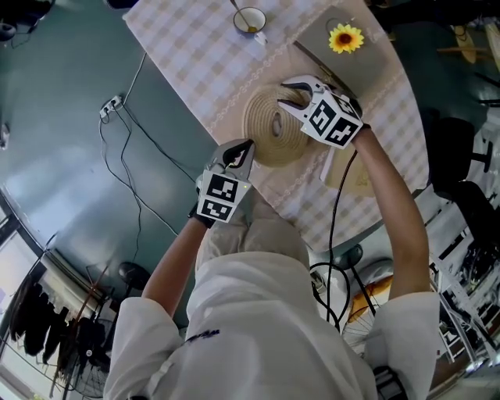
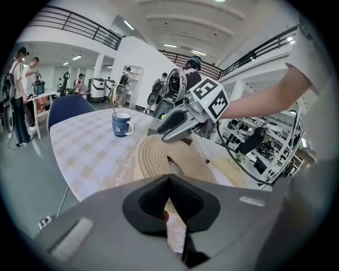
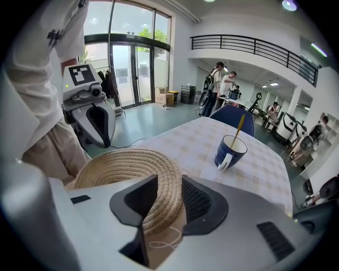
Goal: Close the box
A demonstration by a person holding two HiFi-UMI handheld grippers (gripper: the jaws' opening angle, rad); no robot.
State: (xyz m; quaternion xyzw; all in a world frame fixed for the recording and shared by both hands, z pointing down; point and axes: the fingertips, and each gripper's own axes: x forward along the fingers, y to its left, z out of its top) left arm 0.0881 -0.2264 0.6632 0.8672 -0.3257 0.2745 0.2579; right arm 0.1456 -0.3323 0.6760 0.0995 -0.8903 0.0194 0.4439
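Round table under a pale checked cloth (image 1: 195,55), in a bright hall with a railed gallery; people stand at benches far behind.

(a) Nearest the person, the left gripper (image 1: 244,148) hangs over the table's near edge, its jaws drawn together on nothing that shows, just short of the woven straw piece (image 1: 266,133).

(b) Woven straw piece: a round coiled disc with a small raised centre, lying flat on the cloth between the two grippers. A brown paper tag (image 3: 164,238) on a string hangs at its far rim.

(c) Right gripper (image 1: 297,95), tilted down over that far rim. Its jaws stand wide and released, with the rim and the tag between them, not clenched.

(d) A tan card or bag (image 1: 348,172) lies on the cloth under the right forearm.

(e) Beyond the right gripper, just past the straw piece, lies the box (image 1: 371,66): flat, grey-tan, a sunflower on its top, its long axis running slantwise across the table. Whether its lid stands open, and what is inside, cannot be told. The right gripper is much the nearer to it, so the closing move probably falls to that hand, reaching away from the person.

(f) Farthest off, a blue mug (image 1: 249,19) with a thin handle standing in it; its other contents are unclear
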